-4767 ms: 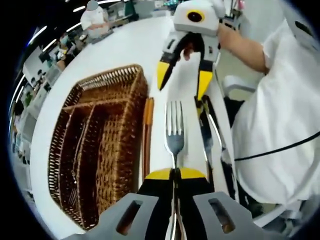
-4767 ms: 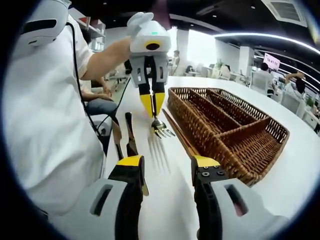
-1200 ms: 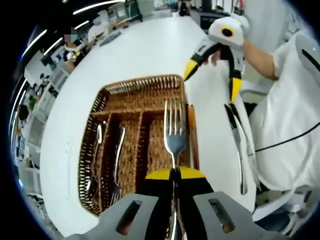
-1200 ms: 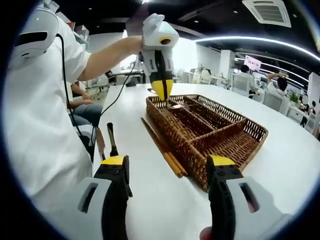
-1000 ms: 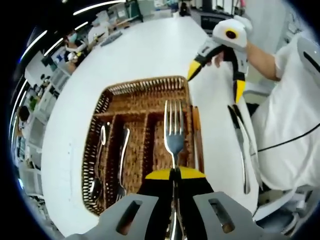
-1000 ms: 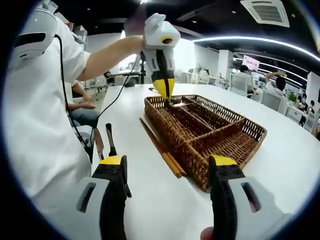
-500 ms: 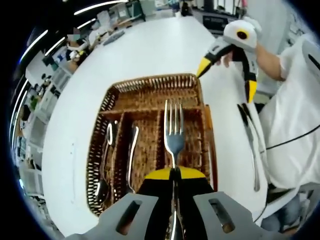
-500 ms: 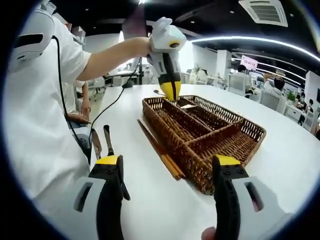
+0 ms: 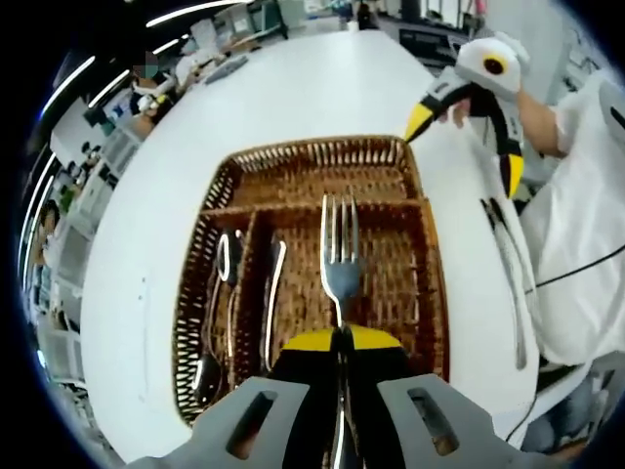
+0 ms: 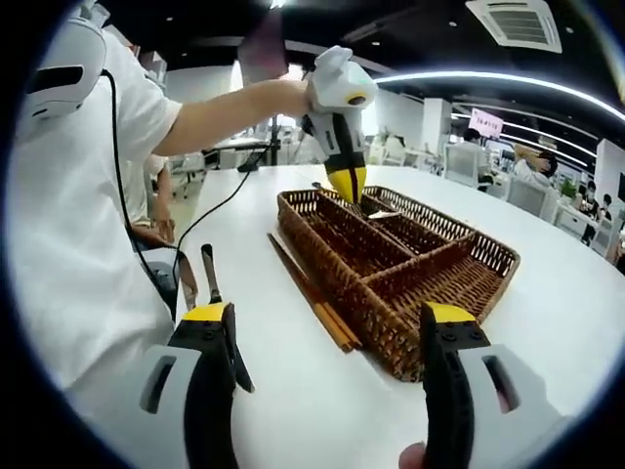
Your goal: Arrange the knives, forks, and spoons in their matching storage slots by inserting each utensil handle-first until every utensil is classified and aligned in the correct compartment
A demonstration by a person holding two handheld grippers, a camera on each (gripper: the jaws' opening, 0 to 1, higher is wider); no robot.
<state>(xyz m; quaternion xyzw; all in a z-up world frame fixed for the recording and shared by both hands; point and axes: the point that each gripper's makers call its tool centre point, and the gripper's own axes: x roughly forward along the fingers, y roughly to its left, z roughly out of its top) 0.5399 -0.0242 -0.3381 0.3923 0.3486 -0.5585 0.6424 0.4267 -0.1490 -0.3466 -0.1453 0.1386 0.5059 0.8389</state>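
My left gripper (image 9: 340, 340) is shut on a silver fork (image 9: 340, 256), tines pointing away, held above the brown wicker basket (image 9: 311, 158). In the right gripper view, the left gripper (image 10: 349, 186) hangs over the basket's (image 10: 449, 283) far long compartments with the fork's head (image 10: 379, 208) just below its tips. A spoon (image 9: 221, 283) lies in the leftmost long slot. Another shiny utensil (image 9: 274, 298) lies in the slot beside it. My right gripper (image 10: 329, 315) is open and holds nothing, near the table's edge. It also shows open (image 9: 467, 147) beyond the basket's corner.
Two knives (image 9: 508, 274) lie on the white table (image 9: 293, 93) beside the basket, on the person's side; the knives (image 10: 207, 274) are left of my right jaws. Wooden chopsticks (image 10: 314, 293) rest along the basket's near wall. The person's white sleeve (image 10: 78, 225) is close by.
My left gripper has carried the fork from beside the basket to above it, then farther across its long slots. The right gripper has stayed open, drawing slightly back.
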